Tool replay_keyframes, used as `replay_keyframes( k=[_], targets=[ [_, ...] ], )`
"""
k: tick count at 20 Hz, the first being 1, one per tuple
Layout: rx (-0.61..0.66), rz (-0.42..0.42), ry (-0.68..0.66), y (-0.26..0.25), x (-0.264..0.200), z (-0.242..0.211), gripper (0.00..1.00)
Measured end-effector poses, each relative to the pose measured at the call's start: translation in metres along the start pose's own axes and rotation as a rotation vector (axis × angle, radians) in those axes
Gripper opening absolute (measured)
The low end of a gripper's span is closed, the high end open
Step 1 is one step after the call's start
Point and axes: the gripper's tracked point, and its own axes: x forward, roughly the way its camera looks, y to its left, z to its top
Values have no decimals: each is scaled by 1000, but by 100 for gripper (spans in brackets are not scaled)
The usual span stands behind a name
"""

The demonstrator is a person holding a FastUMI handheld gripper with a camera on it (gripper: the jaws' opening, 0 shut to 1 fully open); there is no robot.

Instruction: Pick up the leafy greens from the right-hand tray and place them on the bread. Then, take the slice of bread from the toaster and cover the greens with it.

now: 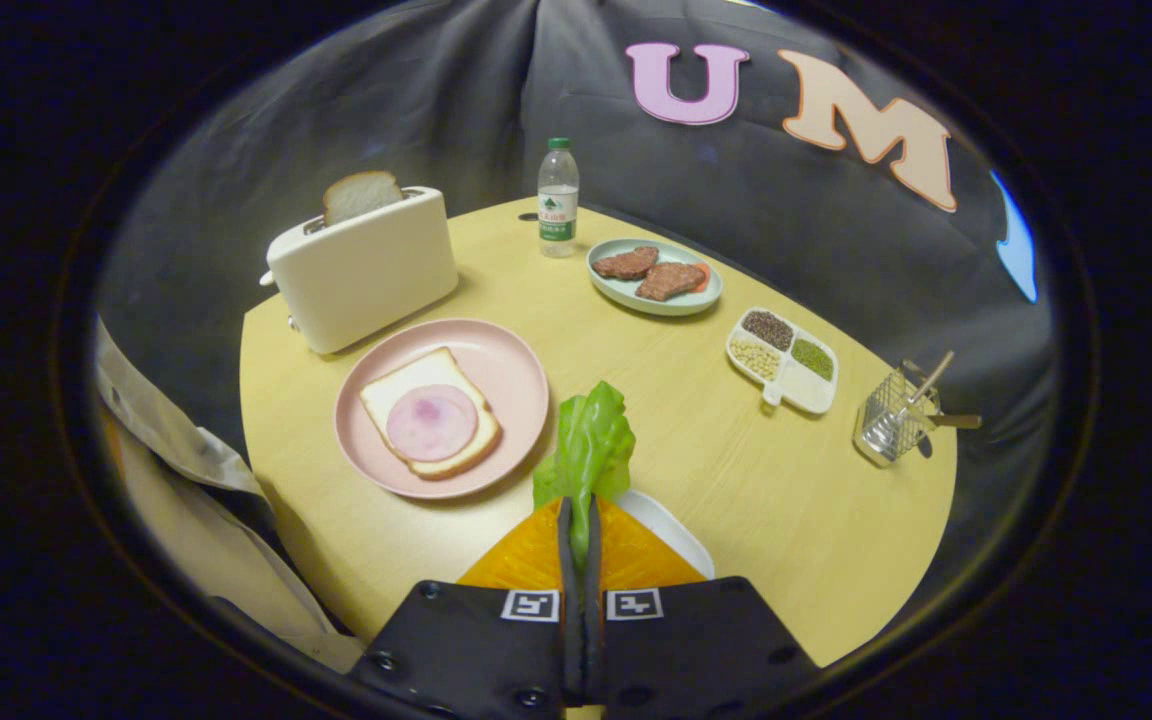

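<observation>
The gripper (581, 520) is closest, with its two orange fingers (526, 555) pulled in tight. They pinch a green lettuce leaf (588, 445) between them. The leaf sticks up past the fingertips and bends a little. Just under the fingers, near the front edge of the round yellow table (736, 490), you can see a bit of a white tray (671, 530).

A sleeve (166, 440) in a light cloth hangs by the left edge of the table.

Just past the leaf, and a bit to the left, sits a pink plate (511, 375). On it lies a slice of bread (411, 385) with a round pink piece of ham (431, 422) on top. The leaf is near the plate's rim but is not over the bread.

Behind the plate, by the far left edge, stands a white toaster (361, 270). A slice of toast (361, 195) pokes up out of its slot.

Over on the right side sits a small white dish (806, 395) with parts for beans and seeds. Close to the right edge is a wire basket (891, 415) with wooden sticks poking out.

Farther back, in the middle, is a pale green plate (626, 295) with two brown pieces of meat (651, 272) on it. At the far edge stands a water bottle (557, 198) with a green cap, just beside that plate.
</observation>
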Motion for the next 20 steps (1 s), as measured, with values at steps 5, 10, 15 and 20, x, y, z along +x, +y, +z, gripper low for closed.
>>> replay_keyframes(
  k=[5,10,15,20],
  targets=[
    [-23,25,-14,27,3,24,3],
    [-47,73,-19,58,18,48,3],
    [-83,132,-16,96,36,70,3],
    [-105,182,1,127,55,81,3]
  ],
)
